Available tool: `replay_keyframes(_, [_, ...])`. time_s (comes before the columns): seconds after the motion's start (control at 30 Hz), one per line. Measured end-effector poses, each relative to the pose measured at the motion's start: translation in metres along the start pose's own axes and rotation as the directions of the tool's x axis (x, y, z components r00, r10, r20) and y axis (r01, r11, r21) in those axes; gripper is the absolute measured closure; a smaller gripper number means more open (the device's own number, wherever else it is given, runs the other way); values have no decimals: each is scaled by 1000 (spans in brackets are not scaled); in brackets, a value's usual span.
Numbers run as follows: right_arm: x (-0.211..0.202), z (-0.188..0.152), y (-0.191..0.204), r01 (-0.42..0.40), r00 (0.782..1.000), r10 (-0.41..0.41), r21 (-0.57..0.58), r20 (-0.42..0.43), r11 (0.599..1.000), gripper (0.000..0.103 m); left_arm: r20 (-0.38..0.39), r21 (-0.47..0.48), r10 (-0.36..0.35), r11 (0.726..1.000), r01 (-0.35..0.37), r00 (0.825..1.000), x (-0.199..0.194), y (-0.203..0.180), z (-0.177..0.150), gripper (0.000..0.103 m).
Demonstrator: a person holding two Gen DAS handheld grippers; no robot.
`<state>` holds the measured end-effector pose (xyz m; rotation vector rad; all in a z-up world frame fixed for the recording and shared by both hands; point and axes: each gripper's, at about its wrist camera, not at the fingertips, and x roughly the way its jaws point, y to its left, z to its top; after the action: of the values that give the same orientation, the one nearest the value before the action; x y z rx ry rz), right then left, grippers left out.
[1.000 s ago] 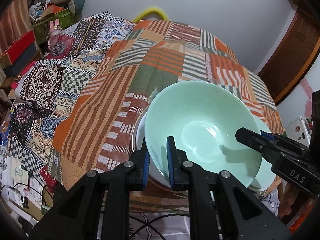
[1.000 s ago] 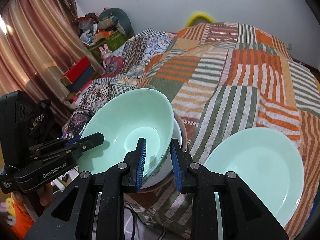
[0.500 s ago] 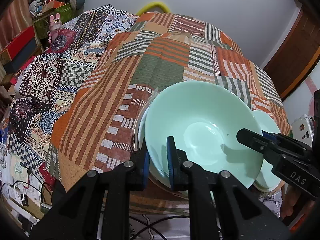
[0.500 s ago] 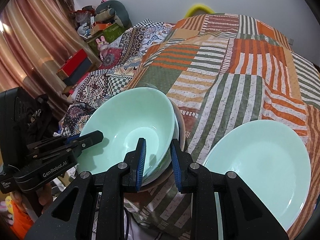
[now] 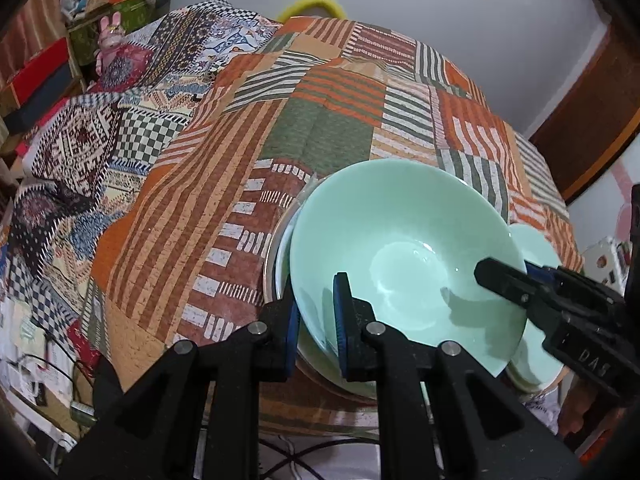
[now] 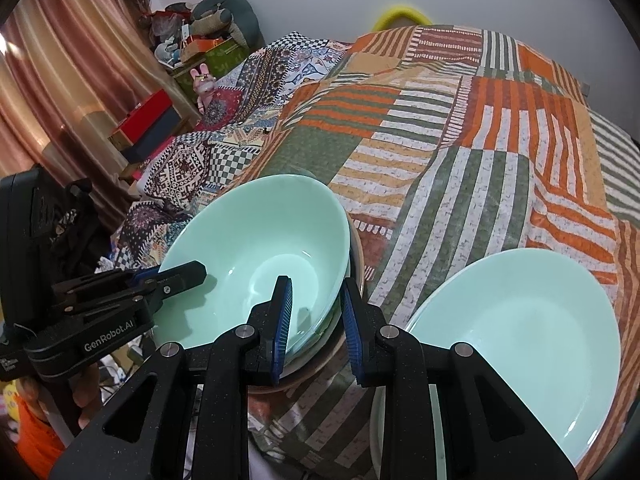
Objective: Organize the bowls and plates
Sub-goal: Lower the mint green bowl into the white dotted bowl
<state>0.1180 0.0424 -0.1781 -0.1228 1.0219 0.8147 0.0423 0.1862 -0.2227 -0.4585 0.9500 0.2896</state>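
Note:
A mint green bowl sits nested on a stack of bowls and a brown plate at the near edge of the quilt-covered bed. My left gripper straddles its near-left rim, jaws apart around the wall. My right gripper straddles the bowl's right rim, jaws a little apart, one finger inside and one outside. A mint green plate lies to the right of the stack, and its edge also shows in the left wrist view.
A striped patchwork quilt covers the bed. Patterned blankets lie to the left. Boxes, toys and shelves stand by a curtain at far left. A wooden door is at the right.
Both grippers and the bowl have come lower onto the stack. The right gripper's jaws have opened wider around the rim.

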Motion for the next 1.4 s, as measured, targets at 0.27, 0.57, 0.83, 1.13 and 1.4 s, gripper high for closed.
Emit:
replay_keyframes(0.27, [-5,4,15,100,995,-98,-134,25,986,77,5,-49,-27,998,28,1000,2,7,1,90])
replay_keyframes(0.57, [-9,6,5,79,996,-76,-102,35,992,77,49,76,121,989,-125,991,-8,-14,3,88])
replay_keyframes(0.83, [-15,5,1,49,998,-46,-62,43,997,77,55,82,98,991,-102,994,-16,-12,4,80])
replay_keyframes(1.13, [-20,3,-10,6,999,-6,7,48,1000,67,126,60,71,995,-79,990,-41,-4,7,57])
replay_keyframes(1.4, [-9,-1,-21,-25,1000,24,76,15,997,62,60,39,65,997,-68,996,-20,9,0,54])
